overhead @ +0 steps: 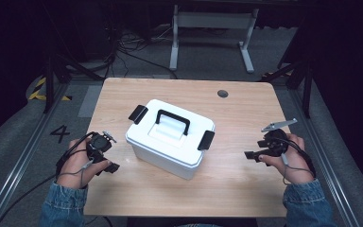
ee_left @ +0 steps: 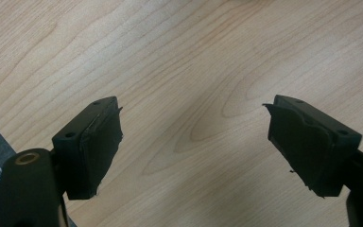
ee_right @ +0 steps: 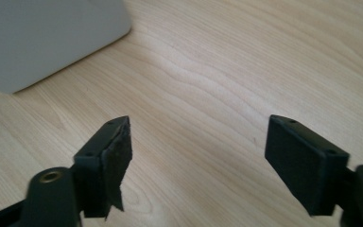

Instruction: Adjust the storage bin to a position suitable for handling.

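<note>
Left gripper (overhead: pixel 108 163) sits at lower left of the high view, held in the person's left hand (overhead: pixel 75 165), low over the wooden table (overhead: pixel 246 189), near the table's left edge. In the left gripper view its jaws stand wide apart with bare wood grain between them, nothing gripped; pads (ee_left: pixel 101 151) look frayed at the edges.

White box (overhead: pixel 170 139) is centre frame in the high view, a little left of middle, resting on the table and turned at an angle. Lid is on, black handle (overhead: pixel 172 120) lies across the top, one black latch (overhead: pixel 138 114) at its upper left end and another (overhead: pixel 206 140) at its right end. Box is between the two grippers and apart from both; the left one is nearer.

Right gripper (overhead: pixel 255 155) is at right of centre in the high view, held in the right hand (overhead: pixel 290 158), pointing left toward the box, well apart from it. Grey plate (overhead: pixel 279 125) sticks up on top. In the right gripper view jaws are wide apart, empty, table below; a corner of the box (ee_right: pixel 47 38) shows at upper left.
</note>
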Demonstrator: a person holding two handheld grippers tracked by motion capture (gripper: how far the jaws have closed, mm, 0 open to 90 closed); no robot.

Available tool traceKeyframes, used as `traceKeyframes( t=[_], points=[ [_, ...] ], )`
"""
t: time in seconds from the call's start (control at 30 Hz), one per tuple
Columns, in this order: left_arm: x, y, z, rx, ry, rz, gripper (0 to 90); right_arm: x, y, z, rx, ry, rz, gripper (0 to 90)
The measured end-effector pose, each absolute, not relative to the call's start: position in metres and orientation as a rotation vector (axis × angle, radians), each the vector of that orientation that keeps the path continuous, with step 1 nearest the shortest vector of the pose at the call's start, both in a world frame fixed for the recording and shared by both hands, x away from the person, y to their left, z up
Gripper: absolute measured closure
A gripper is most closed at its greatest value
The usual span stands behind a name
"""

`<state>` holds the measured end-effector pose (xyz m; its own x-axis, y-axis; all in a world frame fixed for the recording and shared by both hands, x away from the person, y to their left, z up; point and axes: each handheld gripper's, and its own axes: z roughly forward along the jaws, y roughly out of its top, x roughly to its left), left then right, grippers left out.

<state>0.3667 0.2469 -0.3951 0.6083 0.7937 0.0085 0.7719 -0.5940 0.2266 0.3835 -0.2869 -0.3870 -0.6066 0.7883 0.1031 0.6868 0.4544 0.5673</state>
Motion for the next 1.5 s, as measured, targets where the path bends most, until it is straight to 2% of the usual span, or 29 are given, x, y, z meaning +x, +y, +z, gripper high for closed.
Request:
traceKeyframes(
  t=[0.17,0.53,0.77,1.27,1.5],
  points=[
    [0.367,0.247,-0.394,2.633,1.304,0.145,18.9,0.384,-0.286,-0.389,1.252,2.542,0.931,37.4],
    [0.367,0.25,-0.388,2.616,1.252,0.132,18.4,0.386,-0.282,-0.377,1.165,2.581,0.955,50.2],
    [0.369,0.247,-0.387,2.628,1.239,0.127,18.6,0.39,-0.275,-0.354,1.135,2.594,0.916,45.1],
    [0.372,0.245,-0.388,2.534,1.28,0.2,17.5,0.398,-0.227,-0.305,0.997,2.631,1.024,47.1],
    [0.379,0.247,-0.382,2.499,1.302,0.199,18.2,0.404,-0.204,-0.293,0.938,2.651,1.022,47.5]
  ],
)
